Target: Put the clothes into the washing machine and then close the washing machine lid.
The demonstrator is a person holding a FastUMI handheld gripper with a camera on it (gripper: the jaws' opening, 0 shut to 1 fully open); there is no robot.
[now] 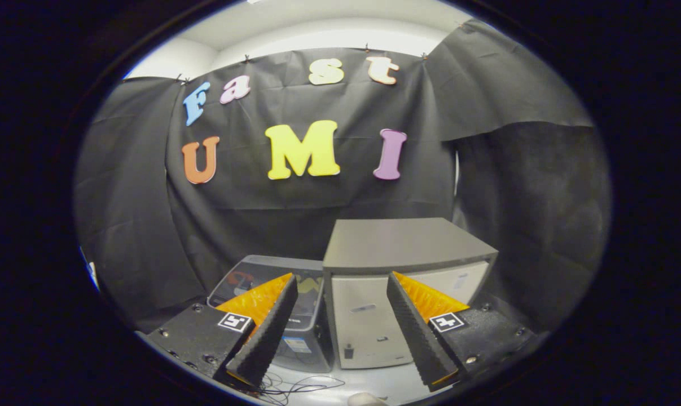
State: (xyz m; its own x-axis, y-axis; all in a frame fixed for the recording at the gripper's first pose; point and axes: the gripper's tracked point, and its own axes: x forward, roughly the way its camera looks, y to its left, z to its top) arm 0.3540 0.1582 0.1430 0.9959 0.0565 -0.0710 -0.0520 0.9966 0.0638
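Tool: its two fingers stand wide apart with nothing between them but open air; each finger is a ridged wedge on a flat block that carries a small square marker.
Surface: pale and smooth, seen in the gap between the fingers, just ahead of them.
Cables: thin dark wires lying in loose loops on the surface, beside the left finger.
Pale object: a small rounded shape at the nearest edge of the surface; too little shows to say what it is.
Washing machine: a dark, boxy unit beyond the left finger, partly hidden by it; its translucent grey lid has rounded corners and lies flat, with blurred coloured shapes under it. A small label sits on its front.
Grey box: a boxy cabinet just beside the washing machine, on its right, taller than it, with a flat matte grey top and a lighter, smooth front panel.
Booth wall: black cloth, wrinkled and creased, hung in overlapping sheets behind both units.
Room: a white wall and ceiling above the cloth.
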